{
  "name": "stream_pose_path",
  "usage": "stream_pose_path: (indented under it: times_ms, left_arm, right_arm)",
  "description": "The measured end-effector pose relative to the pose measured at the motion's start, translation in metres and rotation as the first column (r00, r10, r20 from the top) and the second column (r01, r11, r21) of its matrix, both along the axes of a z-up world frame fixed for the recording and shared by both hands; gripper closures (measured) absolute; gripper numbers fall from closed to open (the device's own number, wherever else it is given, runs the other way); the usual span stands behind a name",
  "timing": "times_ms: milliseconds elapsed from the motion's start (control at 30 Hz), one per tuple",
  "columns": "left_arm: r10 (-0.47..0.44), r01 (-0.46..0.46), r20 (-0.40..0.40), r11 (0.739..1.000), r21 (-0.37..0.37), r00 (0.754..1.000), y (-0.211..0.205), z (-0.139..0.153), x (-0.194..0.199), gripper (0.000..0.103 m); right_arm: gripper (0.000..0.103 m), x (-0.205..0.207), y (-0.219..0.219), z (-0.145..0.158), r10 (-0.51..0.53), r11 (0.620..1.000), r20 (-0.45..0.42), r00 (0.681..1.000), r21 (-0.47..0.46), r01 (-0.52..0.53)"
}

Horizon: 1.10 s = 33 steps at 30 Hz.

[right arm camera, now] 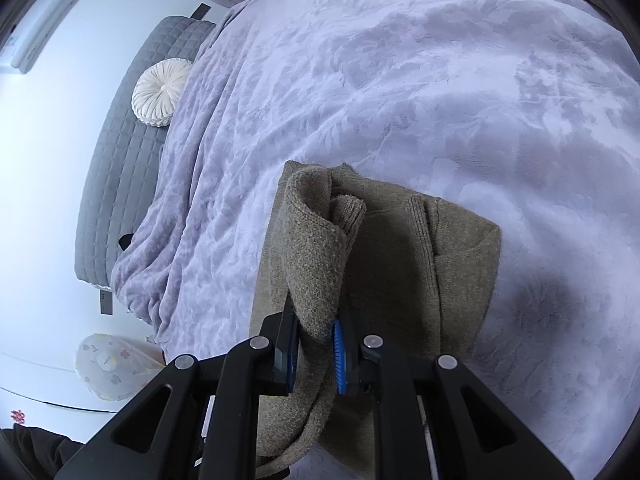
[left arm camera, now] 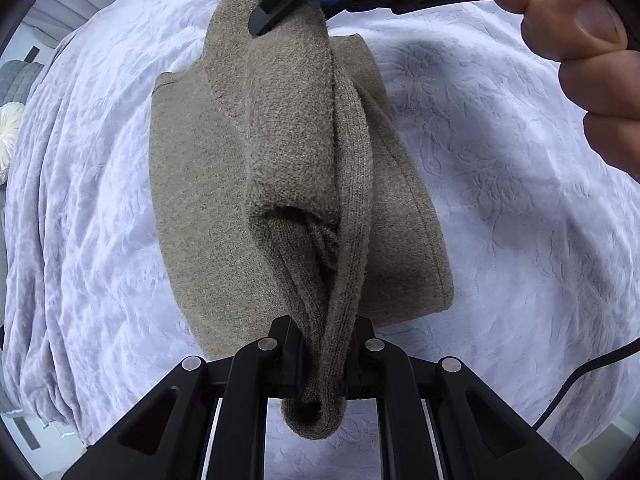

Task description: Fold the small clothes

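A taupe knitted garment [left arm camera: 200, 200] is seen lying partly folded on a bed covered by a pale lilac blanket [left arm camera: 500, 160] with a raised floral pattern. One long flap of the knit is lifted above the flat part and stretched between the two tools. The left tool [left arm camera: 320, 364] is pointed straight down, and its jaws are pressed together on a bunched, ribbed end of the flap, likely a cuff or hem. The right tool [right arm camera: 316, 356], with blue pads, is angled downward and is likewise pinched on the other end of the same flap; part of the hand [left arm camera: 580, 40] holding it is visible in the left wrist view. The fabric is judged to be soft, light and limp: it sags and rolls between the two grips, so it can be expected to drape wherever it is released and not to hold a crease by itself. The thick ribbed edges are judged the safest places to be gripped, since several layers can be caught there without slipping. Plenty of open blanket is seen around the garment on every side. The bed's edge, where the blanket hangs down, lies well apart from it, beyond which a grey quilted bench [right arm camera: 132, 140] with a round cream cushion [right arm camera: 160, 92] is seen.
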<state>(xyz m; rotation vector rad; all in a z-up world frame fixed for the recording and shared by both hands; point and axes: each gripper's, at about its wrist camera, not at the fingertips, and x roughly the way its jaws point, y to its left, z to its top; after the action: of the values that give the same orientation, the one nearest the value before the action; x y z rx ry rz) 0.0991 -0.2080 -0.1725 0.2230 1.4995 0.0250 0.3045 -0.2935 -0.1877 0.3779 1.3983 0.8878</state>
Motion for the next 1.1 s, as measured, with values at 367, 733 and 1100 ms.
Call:
stream_pose_path:
  times_ms: [367,733,1100]
  left_arm:
    - [-0.021,0.021,-0.032,1.000,-0.001,0.999,0.001,-0.014,0.002,0.090]
    - [-0.008,0.007,-0.055,1.000,-0.022,0.998,0.015,-0.024,0.008,0.090]
    - [-0.017,0.014,-0.074,0.999,-0.050,0.997,0.024,-0.034,0.005,0.090]
  right_arm:
    - [0.088,0.004,-0.022,-0.023,-0.042,0.999,-0.039,0.998,-0.011,0.041]
    - [0.088,0.008,-0.020,-0.031,-0.024,0.999,-0.028,0.999,-0.027,0.024]
    - [0.088,0.012,-0.027,-0.056,-0.057,0.996,-0.065,0.996,-0.077,0.052]
